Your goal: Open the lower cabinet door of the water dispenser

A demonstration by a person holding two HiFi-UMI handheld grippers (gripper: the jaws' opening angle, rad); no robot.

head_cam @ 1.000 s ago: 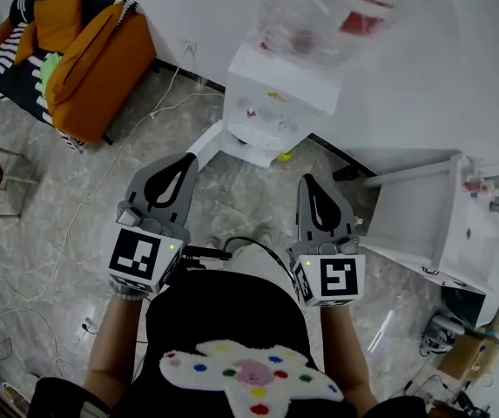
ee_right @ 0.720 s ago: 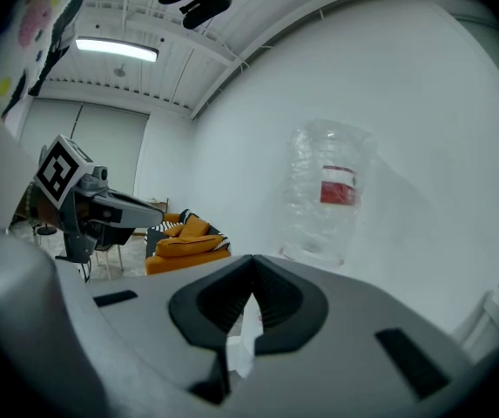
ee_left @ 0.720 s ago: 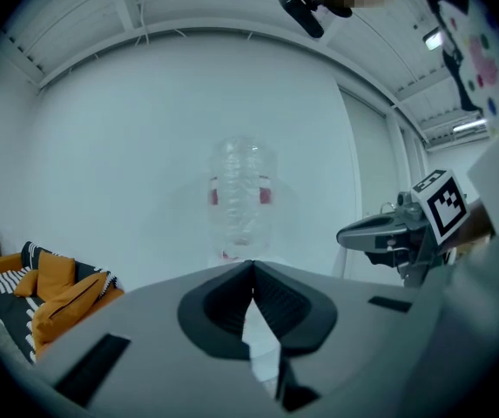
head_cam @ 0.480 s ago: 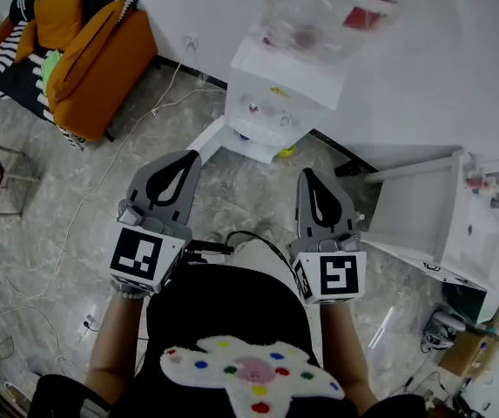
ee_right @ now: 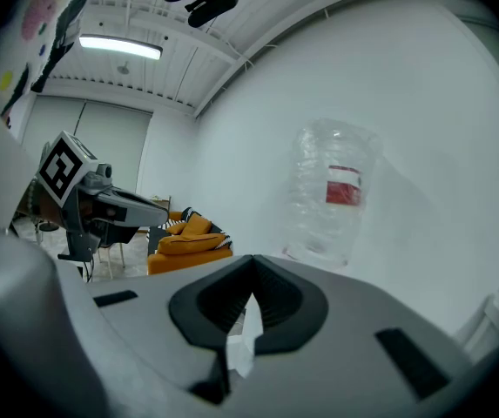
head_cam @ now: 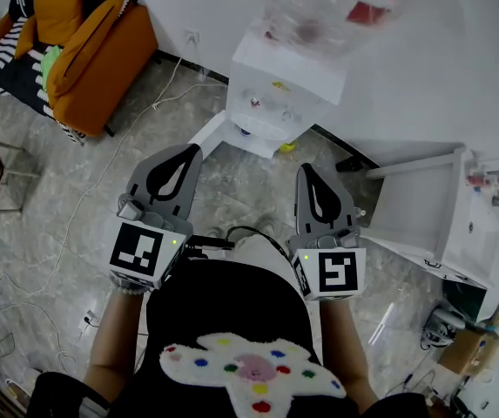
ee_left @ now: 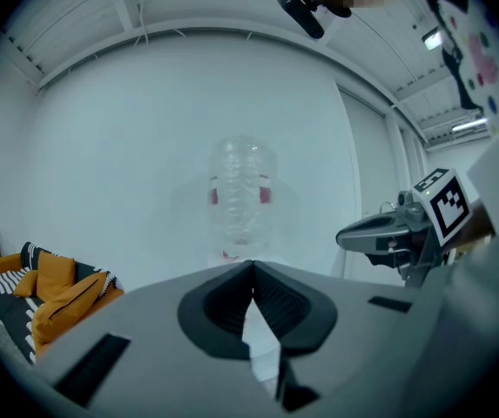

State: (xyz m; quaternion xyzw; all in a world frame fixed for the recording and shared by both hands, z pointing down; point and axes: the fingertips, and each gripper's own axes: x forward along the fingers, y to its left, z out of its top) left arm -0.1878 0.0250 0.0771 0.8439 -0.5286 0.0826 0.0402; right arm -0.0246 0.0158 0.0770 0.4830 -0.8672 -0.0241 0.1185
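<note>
Almost nothing has changed: the left tool (head_cam: 193, 151) and right tool (head_cam: 306, 171), both closed and empty, stay well short of the water dispenser (head_cam: 279, 94), whose lower cabinet door (head_cam: 207, 134) seems already open.

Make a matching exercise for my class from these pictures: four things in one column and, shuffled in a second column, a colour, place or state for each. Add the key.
Column one
1. sofa
2. water bottle
3. water dispenser
4. left gripper

Column two
a. white, standing under the bottle
b. jaws shut, nothing between them
c. orange
d. clear, with a red label

Pairs: 1-c, 2-d, 3-a, 4-b
</note>
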